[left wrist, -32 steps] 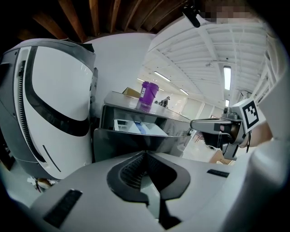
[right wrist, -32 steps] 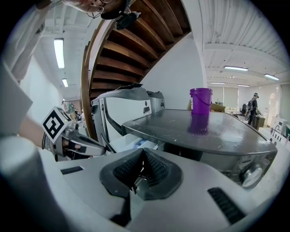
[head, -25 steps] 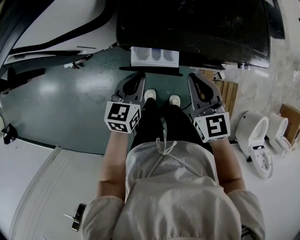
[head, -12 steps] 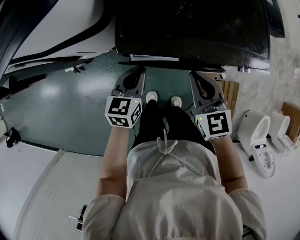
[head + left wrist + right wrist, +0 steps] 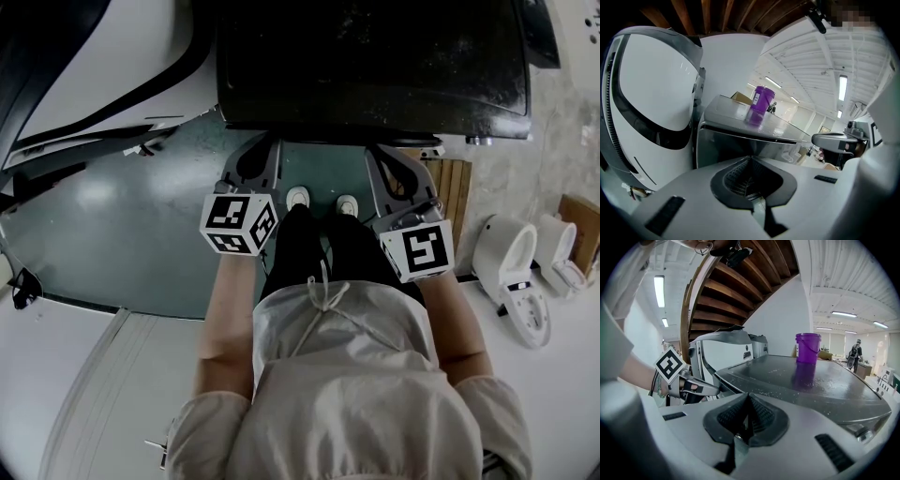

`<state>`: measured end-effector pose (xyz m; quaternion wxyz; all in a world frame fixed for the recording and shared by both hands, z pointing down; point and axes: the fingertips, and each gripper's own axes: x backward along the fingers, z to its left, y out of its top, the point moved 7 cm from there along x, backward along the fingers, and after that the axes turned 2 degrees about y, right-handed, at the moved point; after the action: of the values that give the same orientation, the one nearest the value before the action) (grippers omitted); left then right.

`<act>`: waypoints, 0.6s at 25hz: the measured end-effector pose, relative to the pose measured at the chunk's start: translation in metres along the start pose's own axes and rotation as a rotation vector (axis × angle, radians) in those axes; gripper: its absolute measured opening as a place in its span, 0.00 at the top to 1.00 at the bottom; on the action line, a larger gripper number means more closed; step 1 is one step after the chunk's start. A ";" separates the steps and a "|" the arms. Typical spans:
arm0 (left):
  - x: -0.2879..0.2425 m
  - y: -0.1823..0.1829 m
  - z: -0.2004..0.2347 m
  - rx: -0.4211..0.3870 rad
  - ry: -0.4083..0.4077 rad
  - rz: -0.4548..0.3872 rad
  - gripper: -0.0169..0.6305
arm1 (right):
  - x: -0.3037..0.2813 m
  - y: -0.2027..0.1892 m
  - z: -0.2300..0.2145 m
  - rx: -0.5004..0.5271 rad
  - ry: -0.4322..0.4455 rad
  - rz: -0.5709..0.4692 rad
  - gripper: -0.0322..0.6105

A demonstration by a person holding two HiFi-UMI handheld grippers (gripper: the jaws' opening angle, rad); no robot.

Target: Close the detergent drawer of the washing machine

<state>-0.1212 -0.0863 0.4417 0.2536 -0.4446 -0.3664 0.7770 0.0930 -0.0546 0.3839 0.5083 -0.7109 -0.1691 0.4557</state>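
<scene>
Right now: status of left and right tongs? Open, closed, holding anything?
Left tongs: closed, holding nothing.
Right tongs: closed, holding nothing.

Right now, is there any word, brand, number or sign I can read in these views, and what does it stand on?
No text can be read.
Marker cubes: black-and-white square patterns only, no letters or numbers.
White machine, right gripper view: a small dark mark on its front, too small to read.
Purple bucket: no print visible.
Washing machine top: no print visible.
</scene>
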 end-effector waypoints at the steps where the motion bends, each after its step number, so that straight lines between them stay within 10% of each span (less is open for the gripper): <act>1: -0.002 0.001 0.000 0.003 0.002 -0.001 0.95 | 0.000 0.000 -0.001 0.000 -0.002 -0.001 0.94; 15: -0.005 0.002 -0.003 -0.055 0.049 -0.011 0.95 | -0.006 0.002 -0.004 0.009 -0.014 0.003 0.94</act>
<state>-0.1163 -0.0904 0.4420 0.2547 -0.4684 -0.3837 0.7540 0.0929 -0.0625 0.3854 0.5096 -0.7057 -0.1692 0.4623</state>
